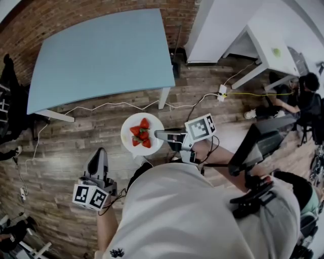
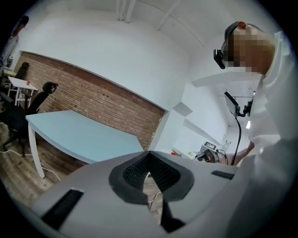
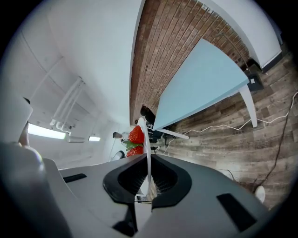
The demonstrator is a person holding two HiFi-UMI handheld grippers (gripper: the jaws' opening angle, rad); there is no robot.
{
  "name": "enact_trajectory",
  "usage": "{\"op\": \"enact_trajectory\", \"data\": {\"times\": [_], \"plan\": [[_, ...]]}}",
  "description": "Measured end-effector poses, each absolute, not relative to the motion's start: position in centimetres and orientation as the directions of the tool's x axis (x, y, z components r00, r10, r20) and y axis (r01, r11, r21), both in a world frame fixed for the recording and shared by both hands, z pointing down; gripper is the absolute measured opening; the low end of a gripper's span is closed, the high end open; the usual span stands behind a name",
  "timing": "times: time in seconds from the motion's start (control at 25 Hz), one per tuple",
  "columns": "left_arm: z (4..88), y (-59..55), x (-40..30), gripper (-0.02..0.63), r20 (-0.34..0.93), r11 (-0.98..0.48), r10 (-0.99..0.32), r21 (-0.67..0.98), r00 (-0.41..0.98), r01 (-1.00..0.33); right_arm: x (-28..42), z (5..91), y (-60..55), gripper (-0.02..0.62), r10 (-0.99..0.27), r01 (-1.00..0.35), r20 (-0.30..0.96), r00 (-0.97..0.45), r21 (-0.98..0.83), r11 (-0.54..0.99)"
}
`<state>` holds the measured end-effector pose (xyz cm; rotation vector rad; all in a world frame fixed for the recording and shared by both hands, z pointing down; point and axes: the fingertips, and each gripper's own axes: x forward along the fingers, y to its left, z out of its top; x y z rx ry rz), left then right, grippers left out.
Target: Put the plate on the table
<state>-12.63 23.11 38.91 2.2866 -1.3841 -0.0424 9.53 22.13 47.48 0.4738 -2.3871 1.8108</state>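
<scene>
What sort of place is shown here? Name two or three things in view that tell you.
Probably a shared office or lab workspace: a light-blue table beside a brick wall, a white desk further off, and a cable trailing across the wood floor.

The plate (image 1: 128, 142) is gripped at its rim by the right gripper (image 1: 160, 135), above the floor (image 1: 66, 146), with strawberries (image 1: 142, 134) piled on it. The table (image 1: 101, 55) is set ahead of that gripper, beyond the plate, with a cable (image 1: 116, 105) laid on the floor between them. The left gripper (image 1: 98, 161) is placed well apart, left of the right gripper.
</scene>
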Motion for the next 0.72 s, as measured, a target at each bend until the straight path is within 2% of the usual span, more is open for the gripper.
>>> {"op": "enact_trajectory", "data": {"times": [0.32,0.56,0.72], "plan": [[39.5,23.3,-14.7,0.002,0.202,-0.383,-0.859,0.358,0.471,-0.851,3.5,45.6,19.6,0.025,-0.182,-0.224,0.175,-0.968,-0.930,0.293],[40.5,17.1,-21.9,0.002,0.206,-0.367,-0.851,0.426,0.484,-0.827,-3.3,46.5,13.0,0.025,-0.194,-0.309,0.266,-0.944,-0.920,0.243],[41.2,12.4,-22.8,0.002,0.221,-0.375,-0.839,0.426,0.497,-0.823,-4.4,47.7,8.2,0.025,-0.193,-0.311,0.269,-0.944,-0.920,0.238]]}}
